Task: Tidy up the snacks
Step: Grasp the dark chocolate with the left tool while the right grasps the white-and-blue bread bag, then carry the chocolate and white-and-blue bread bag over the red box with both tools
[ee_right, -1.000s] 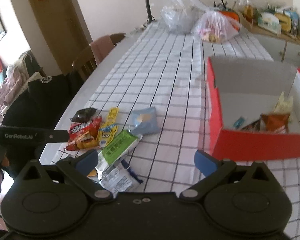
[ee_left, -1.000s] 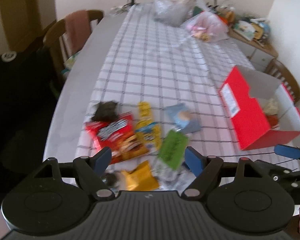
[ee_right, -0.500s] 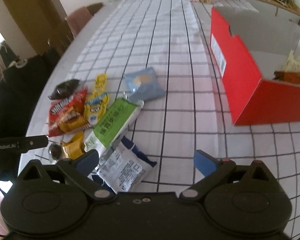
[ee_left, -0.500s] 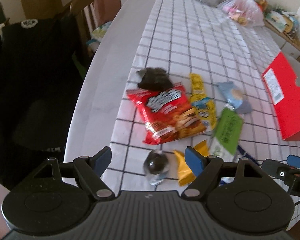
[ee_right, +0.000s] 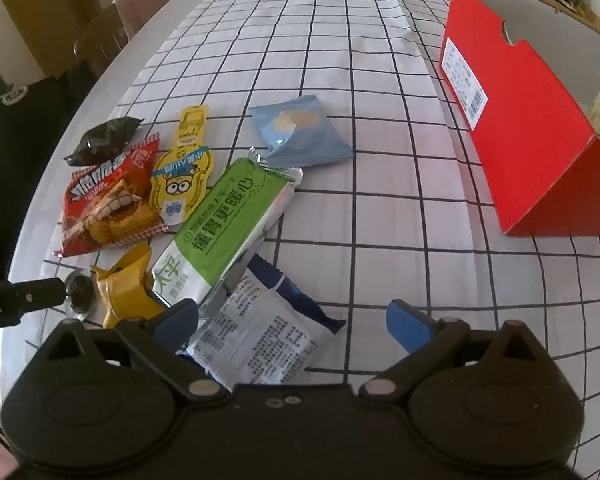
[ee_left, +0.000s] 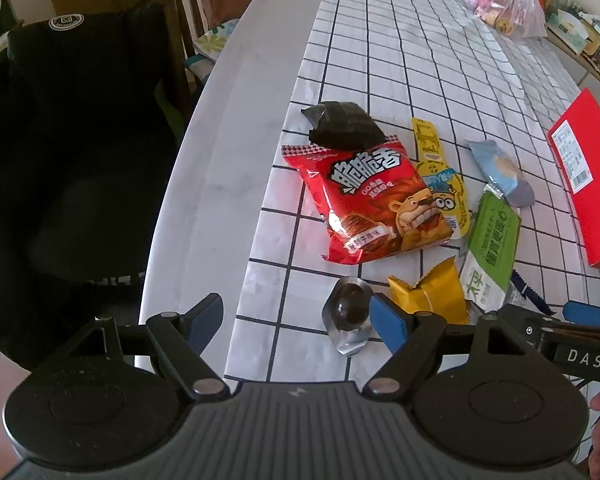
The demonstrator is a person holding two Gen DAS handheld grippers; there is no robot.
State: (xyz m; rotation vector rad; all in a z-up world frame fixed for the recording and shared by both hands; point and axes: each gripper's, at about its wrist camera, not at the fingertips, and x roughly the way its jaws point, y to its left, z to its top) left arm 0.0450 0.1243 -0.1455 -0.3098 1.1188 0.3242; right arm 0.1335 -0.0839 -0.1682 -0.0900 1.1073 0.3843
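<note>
**Snack pile mostly unsorted; both grippers held open above it**

A loose cluster of snacks is seen on the checked tablecloth point(ee_right: 380, 208), near its left edge. A red chip bag point(ee_left: 374, 200) is overlapped at its far end by a black packet point(ee_left: 342, 126); a yellow cartoon pouch point(ee_left: 440, 178) lies just beside it on the right. A green-and-white bar wrapper point(ee_right: 230, 224) is laid diagonally, its far tip touching a light blue packet point(ee_right: 302, 132). Nearer the front edge, a gold wrapper point(ee_left: 430, 294), a small clear-wrapped dark sweet point(ee_left: 348, 312) and a white-and-blue sachet point(ee_right: 260, 332) are found.

The red cardboard box point(ee_right: 528, 128), taken to be the container, stands toward the right edge, well apart from the pile. Only a pale item is glimpsed inside it in the right wrist view; the rest of its contents cannot be made out.

The left gripper point(ee_left: 296, 316) is held with jaws spread wide and nothing between them, its right finger just beside the dark sweet. The right gripper point(ee_right: 292, 320) is likewise spread and empty, poised over the sachet.

The task is judged to be at an early or middle stage: eight snacks remain on the cloth, and none is being carried. The sachet and the sweet appear the likeliest next picks.
</note>
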